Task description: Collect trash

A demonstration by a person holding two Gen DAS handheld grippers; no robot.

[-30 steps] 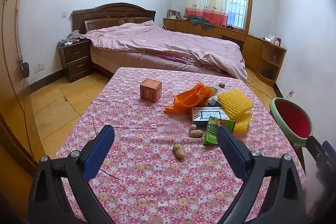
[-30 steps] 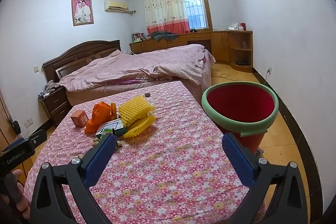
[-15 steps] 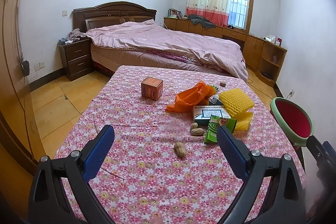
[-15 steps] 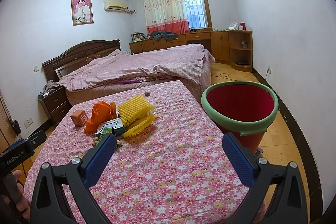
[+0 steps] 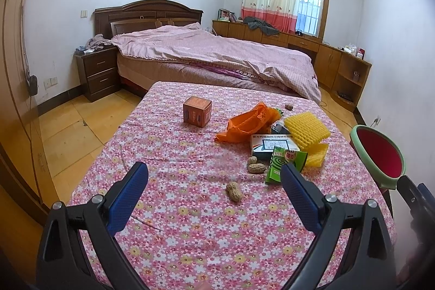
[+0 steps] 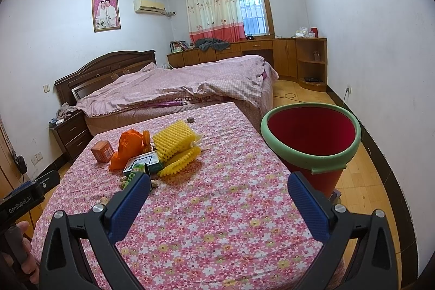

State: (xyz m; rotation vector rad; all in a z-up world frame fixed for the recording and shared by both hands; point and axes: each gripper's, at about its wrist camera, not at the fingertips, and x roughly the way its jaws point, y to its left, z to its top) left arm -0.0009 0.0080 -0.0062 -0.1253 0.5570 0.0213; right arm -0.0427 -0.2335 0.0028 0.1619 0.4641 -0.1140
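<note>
Left gripper (image 5: 213, 186) drawn back slightly from a second ago, table contents unmoved, both grippers' fingers spread wide and empty, right gripper (image 6: 217, 188) hovering over floral tablecloth (image 6: 217, 208), peanut (image 5: 234, 191) lying loose near green wrapper (image 5: 284, 163), yellow foam netting (image 5: 307, 128) and orange bag (image 5: 250, 121) mid-table, red bucket (image 6: 310, 137) beside table's right edge.

Left gripper (image 5: 214, 182): raised and drawn back slightly, apparently; peanut (image 5: 234, 191) now lower between fingers (image 5: 129, 197). Right view: barely shifted.
</note>
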